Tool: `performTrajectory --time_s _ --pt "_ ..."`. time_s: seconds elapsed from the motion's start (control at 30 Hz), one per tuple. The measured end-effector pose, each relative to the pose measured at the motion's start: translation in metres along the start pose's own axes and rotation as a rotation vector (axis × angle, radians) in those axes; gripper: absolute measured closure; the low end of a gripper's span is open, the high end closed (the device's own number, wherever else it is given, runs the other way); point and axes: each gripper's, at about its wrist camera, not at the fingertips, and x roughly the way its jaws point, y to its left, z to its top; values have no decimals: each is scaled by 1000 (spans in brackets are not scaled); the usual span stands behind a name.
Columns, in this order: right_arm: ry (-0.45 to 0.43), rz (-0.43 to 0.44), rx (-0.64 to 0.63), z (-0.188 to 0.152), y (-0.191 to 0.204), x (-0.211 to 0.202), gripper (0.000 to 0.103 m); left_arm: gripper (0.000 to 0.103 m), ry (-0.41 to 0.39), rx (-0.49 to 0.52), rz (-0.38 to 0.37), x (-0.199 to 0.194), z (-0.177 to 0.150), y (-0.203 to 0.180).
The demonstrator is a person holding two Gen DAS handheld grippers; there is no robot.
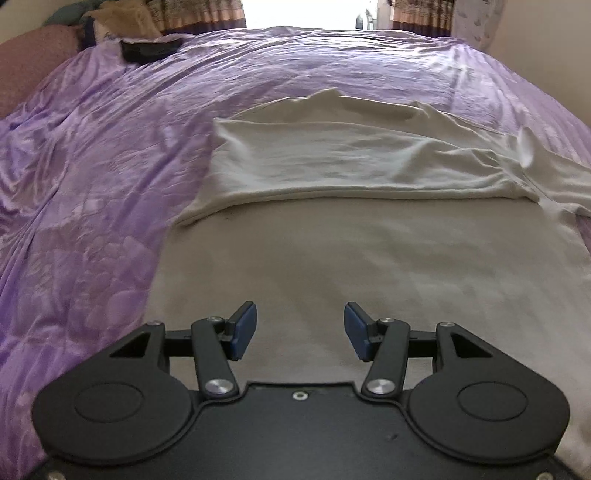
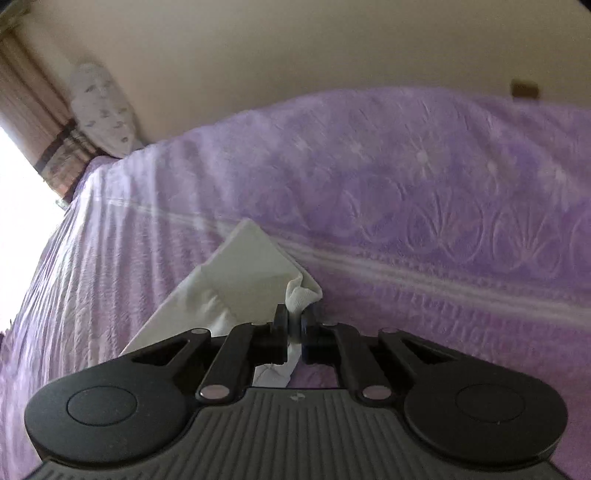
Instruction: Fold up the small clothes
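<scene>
The left gripper (image 1: 300, 330) has its two blue pads (image 1: 244, 329) spread wide apart, with nothing between them. It hangs over the flat near part of a white shirt (image 1: 354, 162). The shirt lies on a purple bed cover (image 1: 92, 192), and its far part is folded over on itself. The right gripper (image 2: 294, 330) is pressed tight on a bunched bit of the white shirt (image 2: 240, 266), which reaches away over the purple bed cover (image 2: 424, 206). Behind the bed are a plain wall (image 2: 295, 48) and curtains (image 1: 195, 14).
</scene>
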Motion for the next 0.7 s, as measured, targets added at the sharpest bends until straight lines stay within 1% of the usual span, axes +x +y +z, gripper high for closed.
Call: performTrajectory --time_s 0.07,0.13,0.17,0.23,0.33,0.43,0.47,0.53,0.57,0.6,0.7 --pt "-58 -7 -84 -3 16 -17 97 49 -15 -10 1 -8 -2 11" --pt "-118 -33 -160 -6 34 -33 97 49 -30 -18 6 -12 -2 19" --pt "-136 -26 -196 -7 46 -40 98 49 -33 -28 11 -12 -1 21" --pt "-142 26 -216 -10 63 -55 98 49 -31 -49 6 -11 0 31" --pt "-134 88 -268 -23 101 -81 98 49 -22 -66 3 -7 3 46" --pt "-132 139 -361 -51 145 -106 98 49 -35 -39 8 -1 13 65" --pt "-125 153 -386 -63 158 -114 98 49 -43 -22 21 4 18 70" --pt "-100 181 -422 -90 185 -128 98 49 -51 11 68 10 27 83" --pt "-87 185 -437 -101 198 -131 98 49 -51 11 79 12 29 90" --pt "-71 188 -453 -117 213 -135 98 49 -49 2 72 14 31 99" --pt "-41 188 -487 -156 246 -148 98 49 -40 -43 -18 14 25 123"
